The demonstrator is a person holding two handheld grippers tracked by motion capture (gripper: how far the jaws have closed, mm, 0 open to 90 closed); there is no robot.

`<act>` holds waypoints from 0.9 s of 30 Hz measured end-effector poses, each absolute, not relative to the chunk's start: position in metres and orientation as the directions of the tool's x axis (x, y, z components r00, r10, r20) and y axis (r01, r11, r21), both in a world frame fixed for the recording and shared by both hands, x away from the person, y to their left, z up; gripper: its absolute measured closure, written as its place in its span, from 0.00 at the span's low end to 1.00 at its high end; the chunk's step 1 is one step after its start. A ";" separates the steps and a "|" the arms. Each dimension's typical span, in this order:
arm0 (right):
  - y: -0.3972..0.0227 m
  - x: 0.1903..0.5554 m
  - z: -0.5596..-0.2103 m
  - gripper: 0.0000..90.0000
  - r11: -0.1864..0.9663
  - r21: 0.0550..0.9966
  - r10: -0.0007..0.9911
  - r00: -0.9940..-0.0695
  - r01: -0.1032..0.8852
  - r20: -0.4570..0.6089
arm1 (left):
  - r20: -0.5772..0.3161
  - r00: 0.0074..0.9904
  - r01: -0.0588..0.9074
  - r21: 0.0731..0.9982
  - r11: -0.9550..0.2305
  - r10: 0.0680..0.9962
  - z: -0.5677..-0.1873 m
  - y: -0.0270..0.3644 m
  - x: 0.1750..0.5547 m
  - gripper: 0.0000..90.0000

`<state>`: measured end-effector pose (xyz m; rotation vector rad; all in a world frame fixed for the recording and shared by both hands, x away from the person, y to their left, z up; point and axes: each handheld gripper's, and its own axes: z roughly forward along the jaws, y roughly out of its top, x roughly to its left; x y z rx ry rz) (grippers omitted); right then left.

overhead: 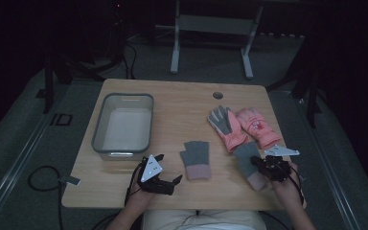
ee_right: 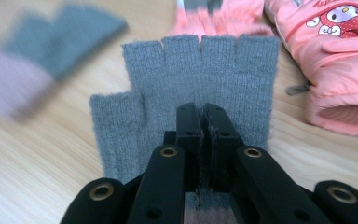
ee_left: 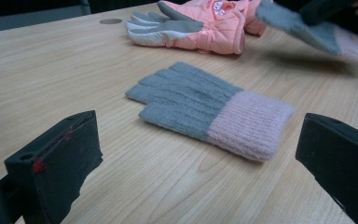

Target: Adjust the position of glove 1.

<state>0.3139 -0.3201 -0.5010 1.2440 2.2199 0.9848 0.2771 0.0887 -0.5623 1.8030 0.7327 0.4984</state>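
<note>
Grey knit glove with pink cuff [ee_right: 200,74], fingerless-style, pinched in the right gripper [ee_right: 204,135]: jaws closed down tight on the fabric just above the cuff, finger stubs and thumb pointing away from the camera in the right gripper view. In the high view this glove [overhead: 247,160] sits at the near right of the wooden table [overhead: 172,110], the right gripper [overhead: 263,165] over its cuff end, a hand behind it at the table edge. From the left gripper view the same glove [ee_left: 303,28] is at upper right, blurred, its finger end off the tabletop with a shadow beneath. Its mate, a second grey glove with pink cuff [overhead: 196,159], lies flat near the table's middle front, fingers pointing away from the person, cuff toward them; well apart from the held one. Just beyond the held glove lie two pink padded winter gloves side by side, touching: one palm-up with grey palm and fingers [overhead: 226,127], the other [overhead: 257,125] showing a cartoon patch on its back. Left gripper [overhead: 168,167] rests at the near edge, left of the flat glove, jaws spread wide with nothing between them; the flat glove [ee_left: 209,109] lies ahead of them, not touched. Grey plastic tub [overhead: 97,129] stands at the table's left. Small round hole [overhead: 218,95] in the tabletop near the far edge.
</note>
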 end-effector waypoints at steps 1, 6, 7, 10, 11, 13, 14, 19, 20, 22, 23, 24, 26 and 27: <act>-0.317 0.311 -0.498 0.95 0.311 0.757 0.867 -0.498 0.575 0.022 | -0.012 0.722 0.241 0.942 -0.235 0.692 -0.562 0.089 0.277 0.00; -0.302 0.295 -0.489 0.95 0.152 0.810 0.926 -0.369 0.566 0.084 | -0.012 0.722 0.241 0.942 -0.236 0.691 -0.562 0.089 0.277 0.00; -0.302 0.293 -0.489 0.95 0.095 0.816 0.934 -0.334 0.570 0.125 | -0.011 0.723 0.240 0.942 -0.236 0.691 -0.562 0.089 0.277 0.00; -0.296 0.289 -0.493 0.95 -0.001 0.822 0.953 -0.250 0.570 0.174 | -0.010 0.723 0.238 0.942 -0.236 0.691 -0.562 0.089 0.277 0.00; -0.293 0.286 -0.496 0.95 -0.022 0.819 0.957 -0.223 0.574 0.183 | -0.009 0.722 0.237 0.942 -0.236 0.691 -0.562 0.089 0.276 0.00; -0.289 0.283 -0.505 0.95 -0.046 0.810 0.963 -0.190 0.584 0.192 | -0.008 0.723 0.235 0.943 -0.235 0.691 -0.562 0.089 0.276 0.00; -0.286 0.283 -0.511 0.95 -0.034 0.805 0.968 -0.179 0.593 0.173 | -0.008 0.723 0.236 0.943 -0.236 0.691 -0.562 0.089 0.276 0.00; -0.283 0.287 -0.541 0.95 -0.040 0.754 0.978 -0.130 0.655 0.164 | -0.008 0.723 0.235 0.943 -0.234 0.691 -0.562 0.089 0.276 0.00; -0.283 0.288 -0.544 0.95 -0.045 0.748 0.980 -0.117 0.662 0.162 | -0.009 0.723 0.235 0.943 -0.234 0.691 -0.562 0.089 0.276 0.00; -0.284 0.289 -0.549 0.95 -0.047 0.740 0.983 -0.099 0.671 0.153 | -0.009 0.723 0.236 0.943 -0.234 0.691 -0.562 0.089 0.276 0.00; -0.285 0.290 -0.550 0.95 -0.057 0.739 0.984 -0.089 0.671 0.156 | -0.009 0.723 0.236 0.943 -0.235 0.691 -0.562 0.089 0.276 0.00; -0.286 0.291 -0.551 0.94 -0.058 0.739 0.985 -0.081 0.671 0.151 | -0.009 0.723 0.237 0.942 -0.236 0.690 -0.562 0.089 0.276 0.00; -0.285 0.291 -0.553 0.93 -0.053 0.741 0.987 -0.078 0.669 0.141 | -0.009 0.723 0.238 0.942 -0.236 0.691 -0.562 0.089 0.276 0.00; -0.285 0.292 -0.554 0.93 -0.062 0.742 0.986 -0.074 0.667 0.149 | -0.009 0.723 0.237 0.942 -0.236 0.691 -0.562 0.089 0.276 0.00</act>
